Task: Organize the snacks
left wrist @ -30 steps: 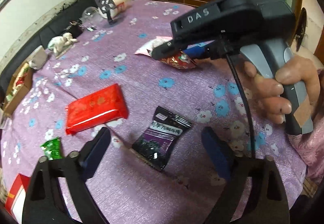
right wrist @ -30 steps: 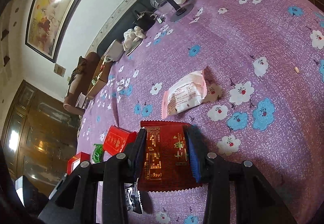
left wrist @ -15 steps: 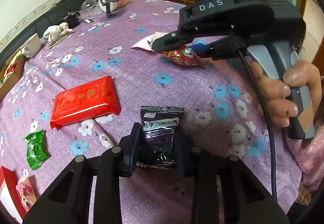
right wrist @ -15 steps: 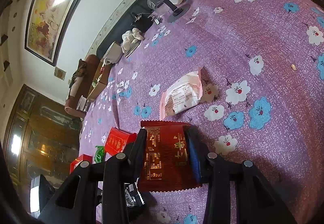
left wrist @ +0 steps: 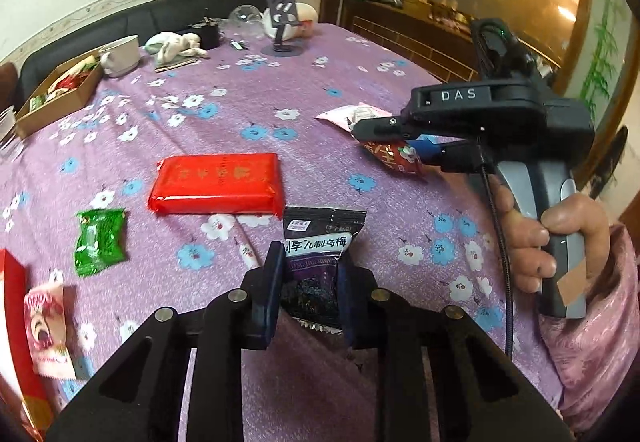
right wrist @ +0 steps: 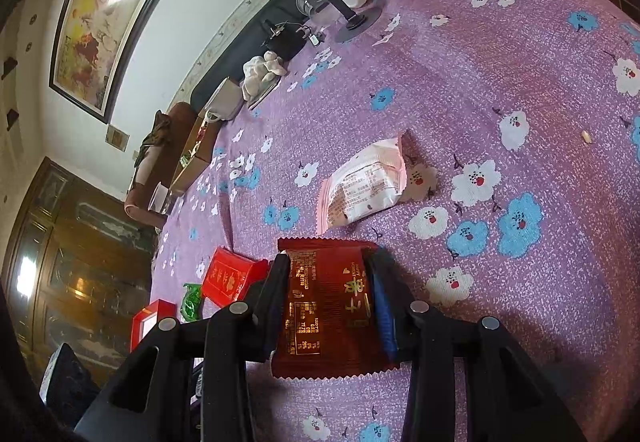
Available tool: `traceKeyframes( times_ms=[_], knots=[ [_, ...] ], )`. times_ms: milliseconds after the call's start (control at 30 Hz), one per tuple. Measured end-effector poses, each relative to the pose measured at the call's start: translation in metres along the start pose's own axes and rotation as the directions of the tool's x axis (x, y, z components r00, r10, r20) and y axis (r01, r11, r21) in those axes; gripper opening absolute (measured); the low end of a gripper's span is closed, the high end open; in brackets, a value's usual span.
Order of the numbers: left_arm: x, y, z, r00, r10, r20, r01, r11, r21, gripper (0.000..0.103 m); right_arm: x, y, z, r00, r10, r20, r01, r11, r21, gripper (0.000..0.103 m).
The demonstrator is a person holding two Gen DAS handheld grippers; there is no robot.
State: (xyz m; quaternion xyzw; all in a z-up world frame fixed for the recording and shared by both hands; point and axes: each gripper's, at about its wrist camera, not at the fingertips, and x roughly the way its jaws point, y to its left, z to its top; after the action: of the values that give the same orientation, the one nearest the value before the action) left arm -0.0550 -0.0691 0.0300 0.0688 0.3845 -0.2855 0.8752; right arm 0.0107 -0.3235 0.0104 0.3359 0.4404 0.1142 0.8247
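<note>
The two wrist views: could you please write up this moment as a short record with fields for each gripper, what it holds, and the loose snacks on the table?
left gripper: shut on the black plum packet
right gripper: shut on the dark red packet
right hand: wrapped around the grey handle
loose snacks: large red pack, green packet, pink-and-white packet
surface: purple flowered tablecloth
far end: cardboard box with snacks in it
</note>
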Motion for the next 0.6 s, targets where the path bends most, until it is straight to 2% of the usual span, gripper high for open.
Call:
traceKeyframes(
  times_ms=[600],
  knots=[
    [-0.016,0.018,-0.011,0.998,-0.036,0.06,0.042,0.993,-0.109,0.021,0.003,0.007,-0.002,0.999,-0.038,0.012,0.039,0.997,-0.06,0.04]
  ],
)
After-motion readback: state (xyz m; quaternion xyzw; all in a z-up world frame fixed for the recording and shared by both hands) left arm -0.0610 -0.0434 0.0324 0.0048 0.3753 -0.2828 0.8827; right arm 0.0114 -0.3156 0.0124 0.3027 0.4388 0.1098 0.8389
